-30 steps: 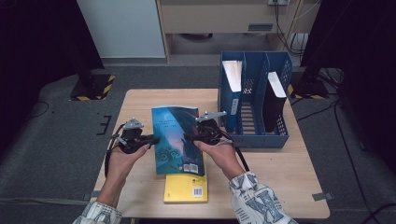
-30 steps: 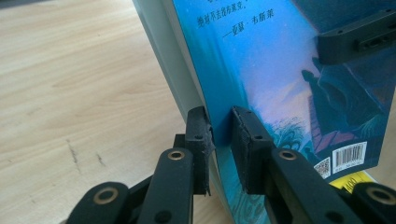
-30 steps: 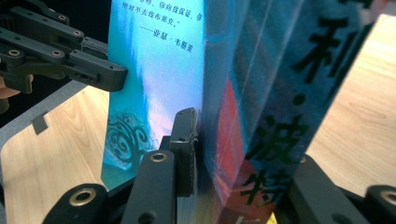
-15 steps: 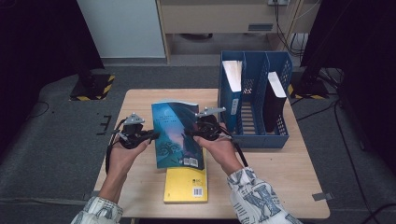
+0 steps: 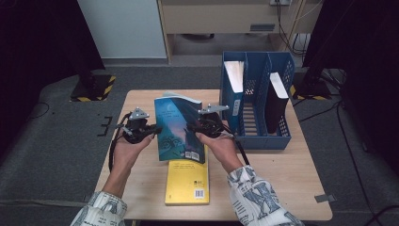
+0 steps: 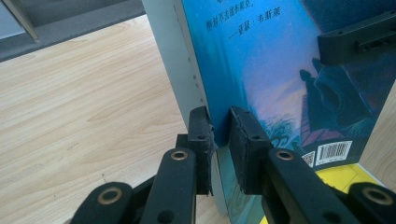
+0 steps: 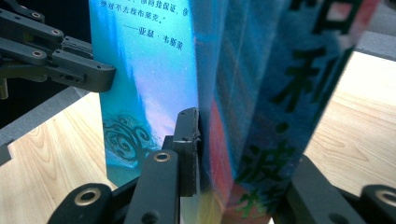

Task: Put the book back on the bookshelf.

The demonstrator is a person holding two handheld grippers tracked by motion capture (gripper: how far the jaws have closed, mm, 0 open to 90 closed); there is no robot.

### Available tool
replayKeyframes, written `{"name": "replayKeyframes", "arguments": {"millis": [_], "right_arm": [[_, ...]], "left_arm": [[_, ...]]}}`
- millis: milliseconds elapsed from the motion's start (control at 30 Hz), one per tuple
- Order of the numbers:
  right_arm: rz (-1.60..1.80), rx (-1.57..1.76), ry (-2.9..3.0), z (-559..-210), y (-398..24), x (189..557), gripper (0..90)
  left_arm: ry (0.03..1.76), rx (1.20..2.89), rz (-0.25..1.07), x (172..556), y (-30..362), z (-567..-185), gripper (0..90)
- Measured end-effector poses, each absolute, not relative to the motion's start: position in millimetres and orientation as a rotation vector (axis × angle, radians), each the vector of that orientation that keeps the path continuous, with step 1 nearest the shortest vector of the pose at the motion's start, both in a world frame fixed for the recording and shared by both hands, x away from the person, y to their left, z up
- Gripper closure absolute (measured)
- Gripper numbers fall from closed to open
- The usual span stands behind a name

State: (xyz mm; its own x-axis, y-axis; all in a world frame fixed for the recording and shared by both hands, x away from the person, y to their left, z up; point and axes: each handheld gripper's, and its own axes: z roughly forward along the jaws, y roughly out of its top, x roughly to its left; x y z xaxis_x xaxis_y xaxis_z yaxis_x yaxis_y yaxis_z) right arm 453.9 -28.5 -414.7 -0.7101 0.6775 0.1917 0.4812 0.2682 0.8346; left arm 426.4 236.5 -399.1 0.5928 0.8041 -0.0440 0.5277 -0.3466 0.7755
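Two grippers clamp one blue paperback (image 5: 179,127): the left gripper (image 5: 141,131) pinches its cover edge, the right gripper (image 5: 204,126) squeezes its spine side. Raised and tilted, the book hangs over the table's (image 5: 291,179) middle, above a yellow book (image 5: 187,181) lying near the front edge. A blue file rack (image 5: 256,96) stands at the far right corner.

- The raised book (image 5: 179,128) stands left of the file rack (image 5: 256,136).
- The flat book (image 5: 187,181) lies before it, left of the rack.
- Two books (image 5: 234,75) stand in the rack.
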Motion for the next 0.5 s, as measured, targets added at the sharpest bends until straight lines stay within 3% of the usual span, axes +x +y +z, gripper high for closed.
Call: {"name": "replayKeyframes", "arguments": {"millis": [500], "right_arm": [[1.465,1.028,2.323,-417.0,-32.6,438.8,69.8]], "left_arm": [[1.005,2.005,0.454,407.5,243.4,-401.6,78.5]]}}
